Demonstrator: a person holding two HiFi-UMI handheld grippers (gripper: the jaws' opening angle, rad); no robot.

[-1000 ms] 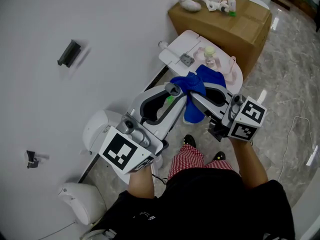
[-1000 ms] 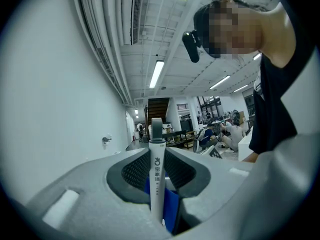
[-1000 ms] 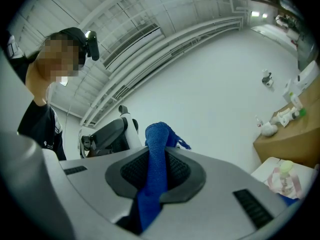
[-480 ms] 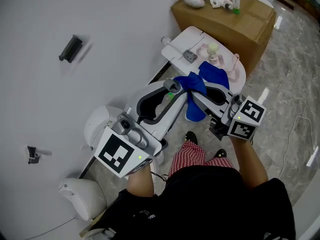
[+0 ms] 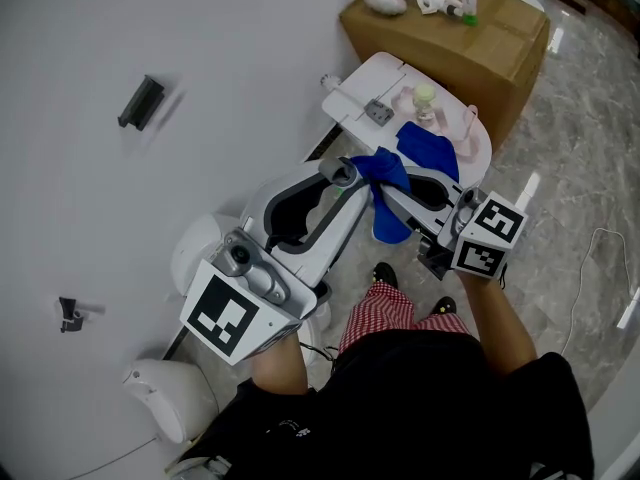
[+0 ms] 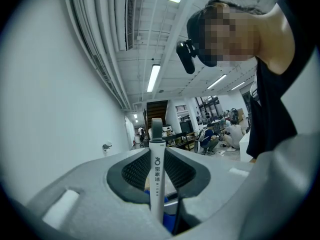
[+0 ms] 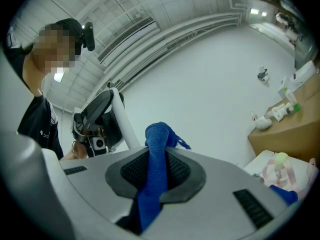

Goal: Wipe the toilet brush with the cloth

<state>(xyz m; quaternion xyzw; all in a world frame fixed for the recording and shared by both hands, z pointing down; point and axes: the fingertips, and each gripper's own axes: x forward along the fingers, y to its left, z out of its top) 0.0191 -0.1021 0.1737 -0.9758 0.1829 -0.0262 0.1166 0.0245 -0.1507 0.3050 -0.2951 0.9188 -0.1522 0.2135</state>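
Note:
My left gripper [image 6: 156, 151] is shut on the toilet brush's white handle [image 6: 156, 184], which stands upright between its pads with a grey cap on top. In the head view this gripper [image 5: 343, 176] reaches up from the lower left and meets the right gripper [image 5: 385, 190] tip to tip. The right gripper [image 7: 160, 160] is shut on a blue cloth [image 7: 159, 134] that bunches above its jaws and hangs below them [image 5: 388, 218]. The right gripper view shows the white handle [image 7: 121, 116] just left of the cloth. The brush head is hidden.
A white toilet [image 5: 365, 78] stands ahead against the wall, with a small bottle [image 5: 424, 101] and more blue cloth [image 5: 428, 146] on it. Behind it is a cardboard box [image 5: 470, 43] carrying toys. White round containers [image 5: 195, 253] sit at lower left. A black fitting [image 5: 140, 103] hangs on the wall.
The right gripper with the cloth has sunk slightly beside the handle. The left gripper keeps the brush almost still; its marker cube sits a bit lower left in the picture.

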